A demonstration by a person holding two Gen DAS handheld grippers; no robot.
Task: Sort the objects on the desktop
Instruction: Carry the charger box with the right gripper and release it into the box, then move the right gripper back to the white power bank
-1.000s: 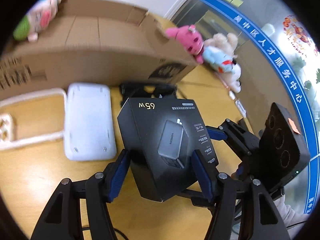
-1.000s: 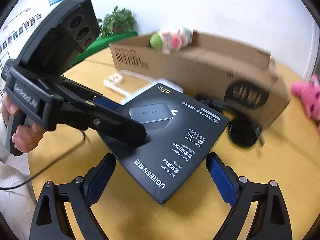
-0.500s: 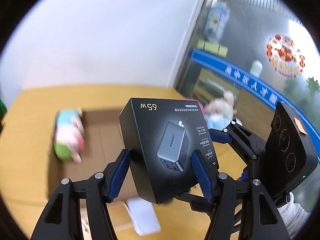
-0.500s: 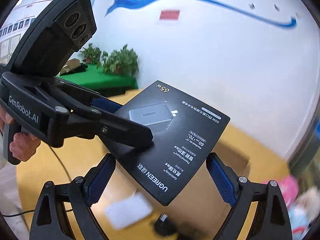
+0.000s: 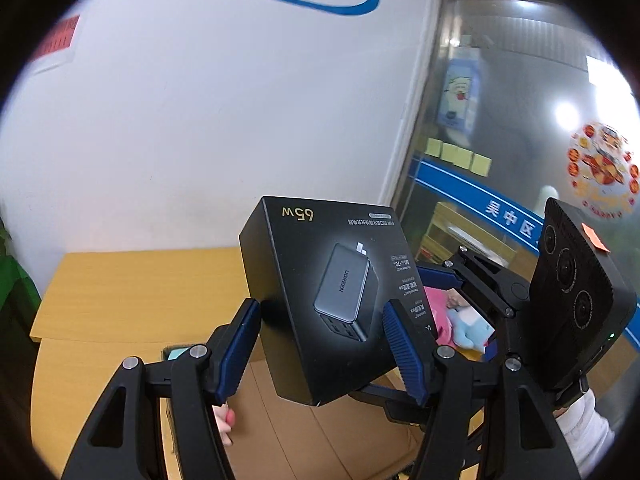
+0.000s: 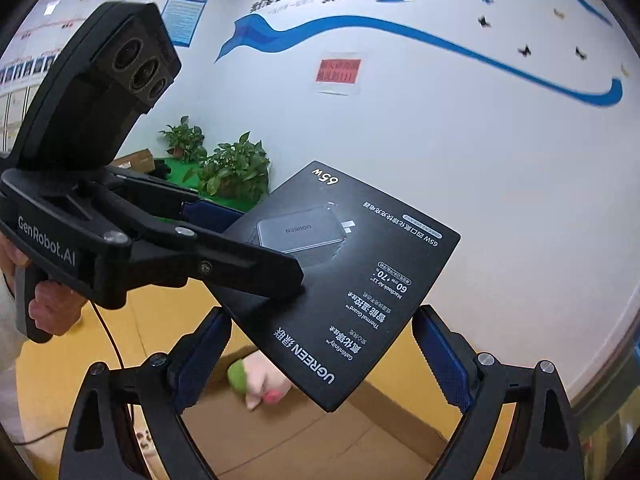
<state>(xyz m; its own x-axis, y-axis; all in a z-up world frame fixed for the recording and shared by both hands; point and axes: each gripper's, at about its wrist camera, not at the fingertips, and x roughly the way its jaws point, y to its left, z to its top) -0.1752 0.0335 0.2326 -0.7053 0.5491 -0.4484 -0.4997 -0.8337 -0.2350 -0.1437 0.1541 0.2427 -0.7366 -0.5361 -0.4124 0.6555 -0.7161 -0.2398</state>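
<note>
Potted plants [image 6: 236,170] show only behind right tool [image 6: 320,354].

Table [image 5: 132,292]: yellow-tan wood top, back edge against white wall. On it: open brown cardboard box [image 5: 320,436], plush toy [image 6: 260,380] with green and pink parts inside; pink and light-blue plush toys [image 5: 460,320] on top at right, partly hidden. Thin cable [image 6: 114,344] crosses left side.

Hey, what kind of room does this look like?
Probably an office or community service centre: a white wall with a blue slogan mural, a glass partition with a blue lettered band and sticky notes, and potted plants.
</note>
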